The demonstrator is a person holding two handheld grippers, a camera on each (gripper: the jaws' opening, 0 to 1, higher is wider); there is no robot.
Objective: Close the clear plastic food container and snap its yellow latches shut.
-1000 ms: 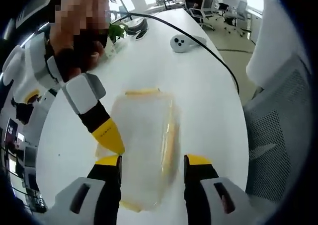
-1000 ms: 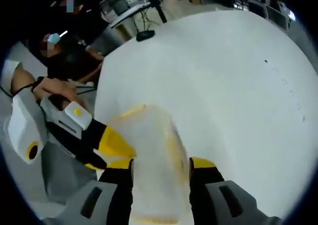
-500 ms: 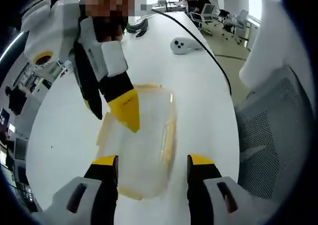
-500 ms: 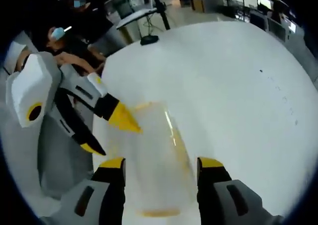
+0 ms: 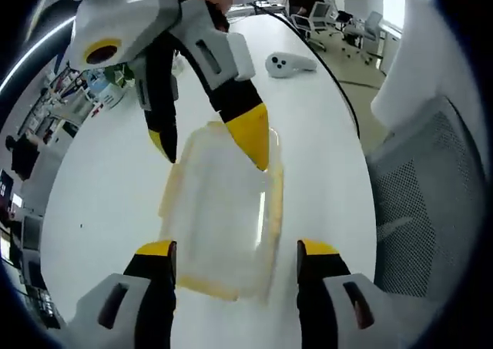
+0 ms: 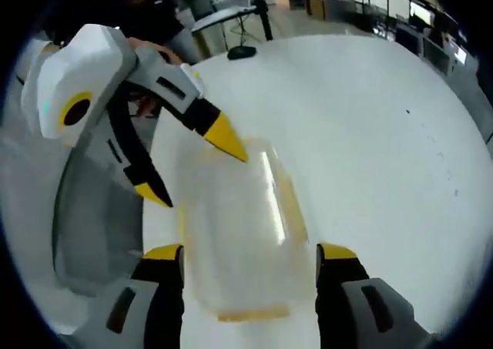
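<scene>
Your clear plastic food container lies on the white table, framed between both grippers' jaws. Your left gripper is spread wide, gripping nothing. Your right gripper is likewise spread wide and unladen; one yellow tip hangs over the container's far end.

Clear container w/ yellow latches, flat on table

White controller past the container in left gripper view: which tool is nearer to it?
Right. The right tool hangs over the container's far end, the side toward the white controller; the left tool sits at the near end.
</scene>
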